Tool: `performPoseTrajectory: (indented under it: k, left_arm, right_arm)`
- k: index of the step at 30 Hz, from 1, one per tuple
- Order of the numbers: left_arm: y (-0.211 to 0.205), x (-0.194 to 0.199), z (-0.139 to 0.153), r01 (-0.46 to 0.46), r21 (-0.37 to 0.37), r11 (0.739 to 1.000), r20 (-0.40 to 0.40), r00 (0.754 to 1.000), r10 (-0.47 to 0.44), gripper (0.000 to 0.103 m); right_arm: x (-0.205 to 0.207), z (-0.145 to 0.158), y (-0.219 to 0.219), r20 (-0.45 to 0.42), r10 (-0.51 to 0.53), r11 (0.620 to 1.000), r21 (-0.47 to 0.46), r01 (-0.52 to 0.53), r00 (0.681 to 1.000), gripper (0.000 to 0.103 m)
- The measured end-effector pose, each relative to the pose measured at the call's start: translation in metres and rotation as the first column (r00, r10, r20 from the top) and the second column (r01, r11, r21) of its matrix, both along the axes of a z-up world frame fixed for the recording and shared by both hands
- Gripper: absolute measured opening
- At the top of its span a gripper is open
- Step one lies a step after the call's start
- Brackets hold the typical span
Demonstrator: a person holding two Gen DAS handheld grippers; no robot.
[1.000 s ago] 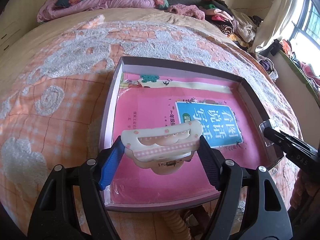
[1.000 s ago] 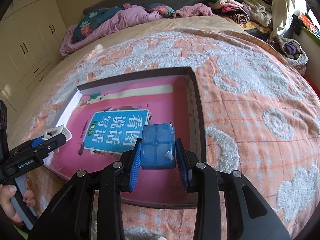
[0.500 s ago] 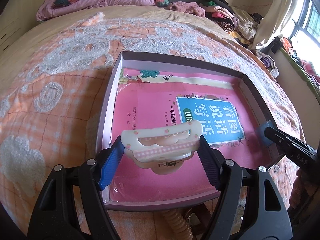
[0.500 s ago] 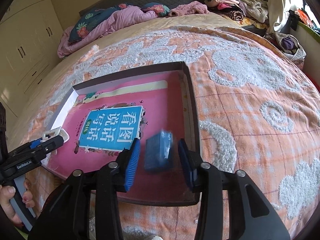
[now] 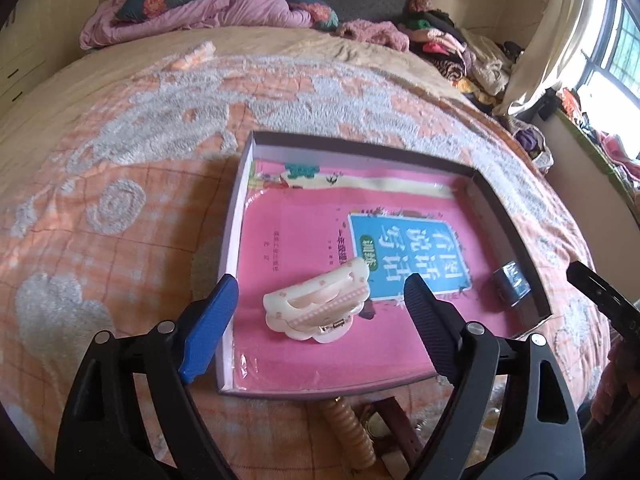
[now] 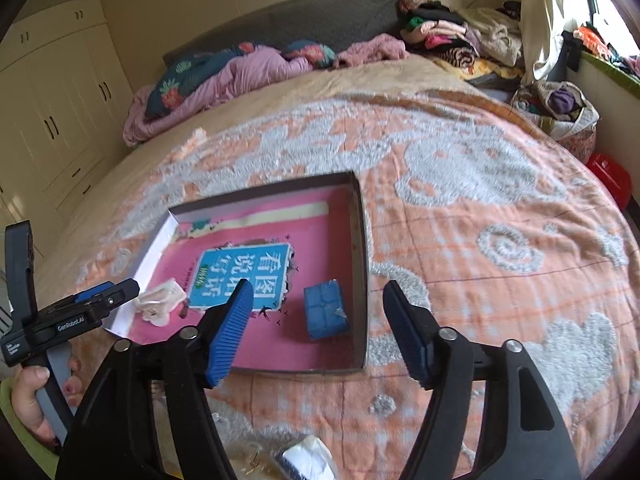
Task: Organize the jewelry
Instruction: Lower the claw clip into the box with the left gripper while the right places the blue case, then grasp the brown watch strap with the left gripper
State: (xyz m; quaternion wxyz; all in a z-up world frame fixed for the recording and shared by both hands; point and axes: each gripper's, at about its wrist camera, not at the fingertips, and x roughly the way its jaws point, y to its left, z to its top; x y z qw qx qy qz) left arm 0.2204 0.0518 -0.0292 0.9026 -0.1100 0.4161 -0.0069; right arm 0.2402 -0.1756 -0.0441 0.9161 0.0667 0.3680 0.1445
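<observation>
While the cream hair clip (image 5: 316,306) lies loose on the pink book (image 5: 304,240) near the left wall of the shallow box (image 5: 236,216), the small blue case (image 6: 326,314) rests on the same book just beside the right wall. Both sit inside the box on the bed (image 6: 480,240). Left gripper (image 5: 320,308) hangs spread wide around the clip without touching it; right gripper (image 6: 316,332) is likewise wide, holding nothing.
</observation>
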Motion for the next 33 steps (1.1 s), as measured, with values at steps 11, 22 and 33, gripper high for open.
performPoseTrajectory:
  k: [11,22,33]
  left_arm:
    - [0.006,-0.039,0.048,-0.033,-0.035,0.999,0.115,0.993,0.037,0.090]
    - [0.004,-0.080,0.063,-0.020,-0.052,0.998,0.145,0.989,0.027,0.091]
    - [-0.014,-0.102,0.052,0.028,-0.043,0.999,0.113,0.993,-0.023,0.091]
  right_arm:
    - [-0.045,0.042,-0.013,0.107,0.020,1.000,0.018,-0.022,0.994,0.082]
    - [-0.084,0.046,-0.016,0.111,0.052,0.998,0.022,-0.054,0.992,0.082]
    - [-0.114,0.034,-0.011,0.087,0.110,0.994,-0.004,-0.110,0.990,0.082]
